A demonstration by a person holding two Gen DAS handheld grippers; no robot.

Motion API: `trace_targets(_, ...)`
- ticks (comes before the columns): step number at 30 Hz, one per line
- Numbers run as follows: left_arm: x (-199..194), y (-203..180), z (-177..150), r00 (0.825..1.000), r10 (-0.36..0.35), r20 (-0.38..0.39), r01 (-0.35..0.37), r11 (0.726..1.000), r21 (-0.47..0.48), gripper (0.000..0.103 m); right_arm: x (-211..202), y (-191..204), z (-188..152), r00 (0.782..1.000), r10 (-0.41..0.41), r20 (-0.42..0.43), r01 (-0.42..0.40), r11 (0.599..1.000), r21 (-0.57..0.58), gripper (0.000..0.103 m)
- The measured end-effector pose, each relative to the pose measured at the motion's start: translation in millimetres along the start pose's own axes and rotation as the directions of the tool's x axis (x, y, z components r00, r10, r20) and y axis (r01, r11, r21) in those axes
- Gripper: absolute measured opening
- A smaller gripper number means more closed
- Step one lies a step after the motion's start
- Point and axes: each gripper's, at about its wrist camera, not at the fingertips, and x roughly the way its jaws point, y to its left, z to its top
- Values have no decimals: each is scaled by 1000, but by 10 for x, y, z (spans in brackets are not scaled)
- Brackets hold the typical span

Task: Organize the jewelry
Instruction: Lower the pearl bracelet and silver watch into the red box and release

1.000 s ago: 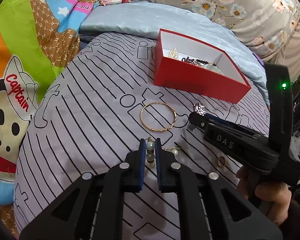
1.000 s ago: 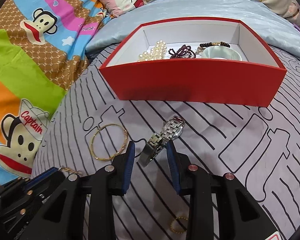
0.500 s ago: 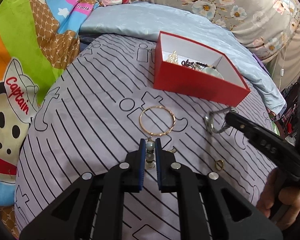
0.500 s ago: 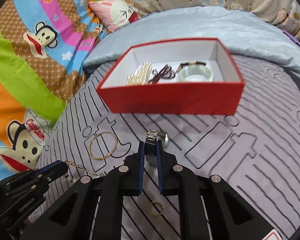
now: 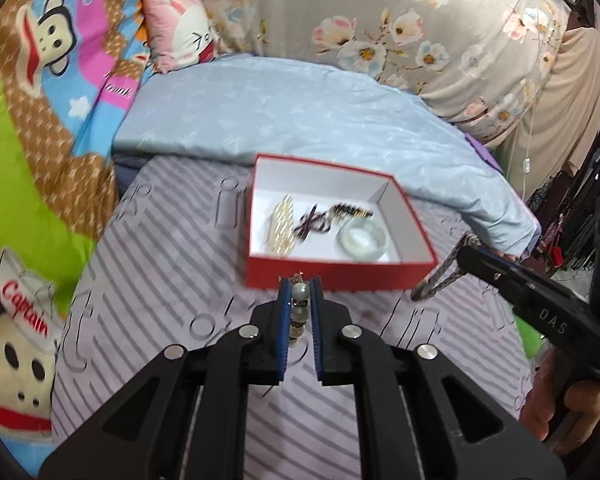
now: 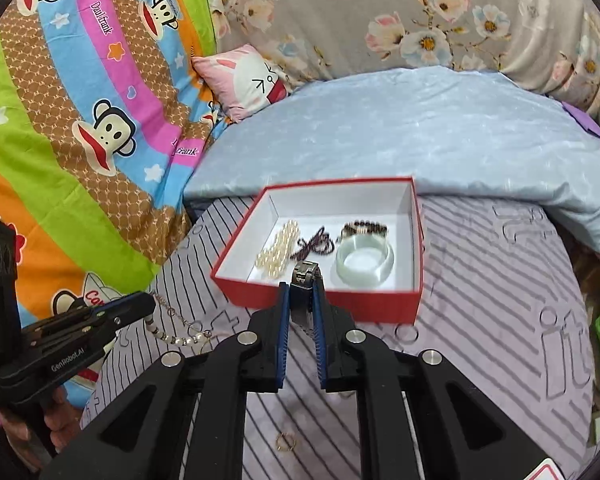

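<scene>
My left gripper is shut on a bead necklace of pale green and pearl beads. In the right wrist view its gold chain and pearls dangle from the left gripper above the bedspread. My right gripper is shut on a silver watch, held up in front of the red box. In the left wrist view the watch band hangs from the right gripper. The red box holds a pearl strand, dark bead strings and a jade bangle.
A small gold ring lies on the striped lilac bedspread near me. A light blue quilt lies behind the box, with a pink pillow and a bright cartoon blanket to the left. A person's hand grips the right handle.
The right gripper shut on the watch and lifted it off the bedspread. The left gripper rose with the bead necklace. Both now sit higher and nearer the box.
</scene>
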Motion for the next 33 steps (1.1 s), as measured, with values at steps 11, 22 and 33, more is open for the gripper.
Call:
trace_targets(11,864,-126,816,998,-52,-35,52,999,-8,9,767,-107,706,1000,15,-21,-16,1000,-25,10)
trace_targets(22,1694,-17,1247,998,-15,-56,13,1000,-25,9,1599,-128,914,999,16,-46,-17,1000,-22,11)
trace_targets(33,1713,116,1061,998,46,-44,-47,998,-35,43,1348,-112,285,997,23,-73,-26,999,-45,13)
